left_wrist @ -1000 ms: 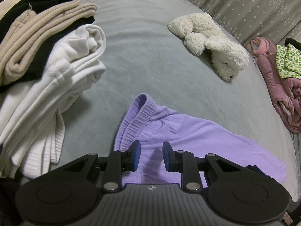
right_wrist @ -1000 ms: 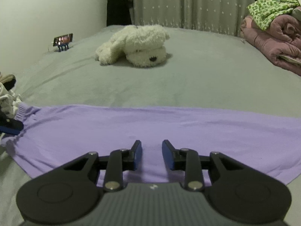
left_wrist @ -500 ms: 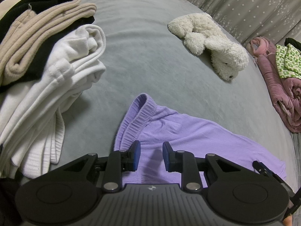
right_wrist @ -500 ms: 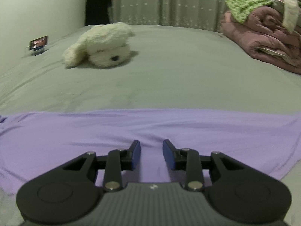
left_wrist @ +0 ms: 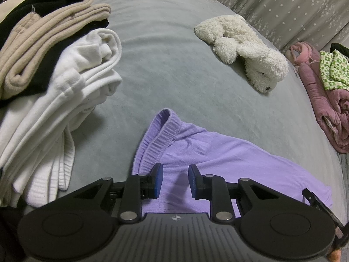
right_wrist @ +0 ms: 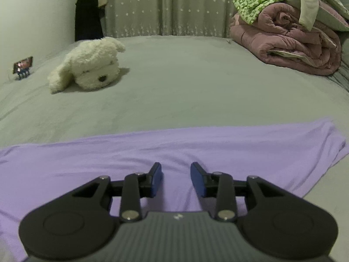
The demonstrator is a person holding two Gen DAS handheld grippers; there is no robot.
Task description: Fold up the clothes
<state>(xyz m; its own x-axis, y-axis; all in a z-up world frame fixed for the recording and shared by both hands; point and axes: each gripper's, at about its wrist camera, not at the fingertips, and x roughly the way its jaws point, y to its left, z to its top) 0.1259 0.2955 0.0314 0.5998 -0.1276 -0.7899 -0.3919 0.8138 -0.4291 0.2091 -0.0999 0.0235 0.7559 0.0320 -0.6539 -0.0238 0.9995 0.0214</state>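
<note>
On grey bed [left_wrist: 174, 65], smooth lilac garment [left_wrist: 218, 159] (ribbed waistband).

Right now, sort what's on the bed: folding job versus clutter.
Job: purple garment, left gripper, right gripper with jaws opening, nothing gripped.
Lying about: plush dog, pink quilt, white clothes, beige garment.

- A white fluffy plush dog [right_wrist: 91, 63] lies far left on the grey bed [right_wrist: 196, 83].
- A rolled pink quilt [right_wrist: 290, 43] sits far right.
- A small phone on a stand [right_wrist: 23, 66] stands by the left wall.
- A star-patterned grey curtain [right_wrist: 165, 6] hangs behind.
</note>
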